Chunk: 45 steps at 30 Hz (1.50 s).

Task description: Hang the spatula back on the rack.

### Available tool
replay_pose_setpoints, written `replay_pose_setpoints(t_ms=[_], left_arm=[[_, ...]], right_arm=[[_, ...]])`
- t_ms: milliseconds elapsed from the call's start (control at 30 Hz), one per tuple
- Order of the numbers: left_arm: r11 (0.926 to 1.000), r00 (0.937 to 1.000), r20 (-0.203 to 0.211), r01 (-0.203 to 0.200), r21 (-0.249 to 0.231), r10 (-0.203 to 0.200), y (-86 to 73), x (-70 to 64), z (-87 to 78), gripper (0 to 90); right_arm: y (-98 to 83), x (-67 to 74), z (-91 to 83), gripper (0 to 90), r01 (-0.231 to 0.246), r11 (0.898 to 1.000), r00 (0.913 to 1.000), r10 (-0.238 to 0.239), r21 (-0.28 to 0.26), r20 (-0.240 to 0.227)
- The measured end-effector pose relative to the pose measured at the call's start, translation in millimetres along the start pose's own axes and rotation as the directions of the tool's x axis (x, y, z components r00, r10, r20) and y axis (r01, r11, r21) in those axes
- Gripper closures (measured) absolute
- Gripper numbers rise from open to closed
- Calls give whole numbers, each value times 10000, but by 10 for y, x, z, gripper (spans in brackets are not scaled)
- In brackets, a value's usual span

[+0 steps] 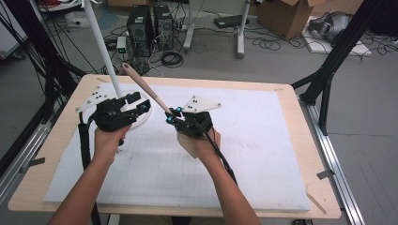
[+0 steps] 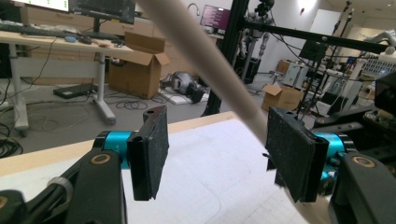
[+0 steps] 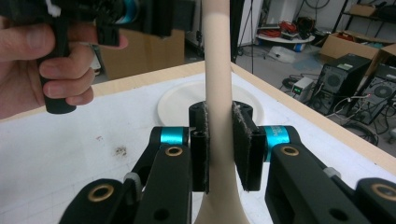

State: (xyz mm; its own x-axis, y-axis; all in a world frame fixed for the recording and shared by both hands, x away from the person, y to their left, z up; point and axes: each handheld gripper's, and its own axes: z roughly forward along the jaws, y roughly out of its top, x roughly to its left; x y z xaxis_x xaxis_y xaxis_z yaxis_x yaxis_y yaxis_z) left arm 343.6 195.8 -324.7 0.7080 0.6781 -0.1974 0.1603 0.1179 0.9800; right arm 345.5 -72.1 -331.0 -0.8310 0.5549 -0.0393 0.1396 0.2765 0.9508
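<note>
The right gripper [image 3: 219,149] has its fingers squeezed tight on the wooden spoon [image 3: 218,70], holding it up over the counter [image 1: 263,140]. The left gripper [image 2: 215,154] has its fingers apart, beside the handle, not touching. Next, I think, it must close on the handle near the plate [image 1: 141,119].

Hand-held gripper [image 3: 220,154] clamped on wooden handle [image 3: 218,70], plate [image 3: 182,100] behind.
</note>
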Motion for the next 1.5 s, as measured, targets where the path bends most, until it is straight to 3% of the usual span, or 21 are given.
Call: replay_pose_setpoints(t_ms=[267, 733, 1100, 1267, 1433, 1500], left_arm=[[9995, 9990, 413, -189, 261, 178, -9, -112, 103, 531], [9997, 9993, 360, 10, 239, -19, 25, -209, 163, 635], [9996, 9974, 674, -267, 127, 258, 64, -309, 182, 722], [9998, 9983, 544, -206, 38, 204, 77, -350, 206, 734], [9994, 9990, 305, -336, -38, 337, 95, -385, 231, 735], [9997, 9990, 377, -261, 17, 260, 98, -376, 241, 740]], right_arm=[[-54, 86, -12, 784, 73, 9999, 9999, -73, -76, 90], [-59, 214, 24, 783, 562, 9983, 9967, -570, 157, 585], [-50, 275, 81, 783, 616, 9977, 9935, -641, 290, 943], [-37, 309, 90, 787, 655, 9973, 9856, -698, 329, 1538], [-28, 372, 109, 787, 830, 9963, 9657, -862, 236, 2449], [-28, 389, 112, 787, 439, 9986, 9696, -498, 300, 2396]])
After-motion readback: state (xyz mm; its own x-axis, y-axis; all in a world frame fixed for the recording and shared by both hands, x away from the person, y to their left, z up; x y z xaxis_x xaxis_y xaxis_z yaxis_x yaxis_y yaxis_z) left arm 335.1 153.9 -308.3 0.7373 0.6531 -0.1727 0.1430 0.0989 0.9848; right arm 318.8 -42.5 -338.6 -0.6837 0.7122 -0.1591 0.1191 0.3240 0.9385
